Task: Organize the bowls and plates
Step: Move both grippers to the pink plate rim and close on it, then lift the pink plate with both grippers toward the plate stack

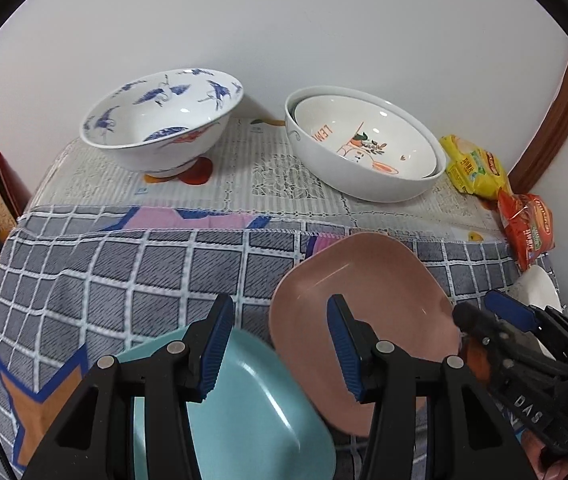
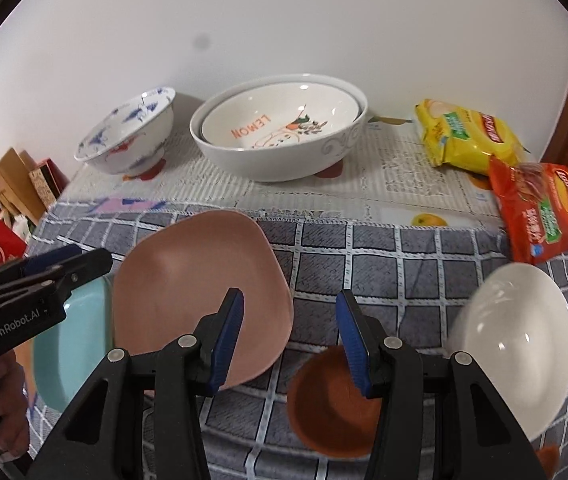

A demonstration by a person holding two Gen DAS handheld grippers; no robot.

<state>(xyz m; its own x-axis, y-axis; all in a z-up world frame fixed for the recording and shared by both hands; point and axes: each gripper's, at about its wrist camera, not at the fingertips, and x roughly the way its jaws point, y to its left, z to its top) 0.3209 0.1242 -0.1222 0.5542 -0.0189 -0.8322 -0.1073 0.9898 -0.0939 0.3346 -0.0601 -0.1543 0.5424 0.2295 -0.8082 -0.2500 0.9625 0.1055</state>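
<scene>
Plates: the pink plate overlaps the teal plate beside it. Both the left gripper and right gripper hang unclenched, empty. Reaching past pink could knock the brown bowl (blurred, seemingly just right of it).

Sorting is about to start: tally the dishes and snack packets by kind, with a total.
Bowls: 5, namely blue-patterned bowl, LEMON bowl nested in grey-trimmed bowl, brown bowl, white bowl
Plates: 2, pink plate, teal plate
Snack packets: 2, yellow packet, red packet
Total: 9
</scene>
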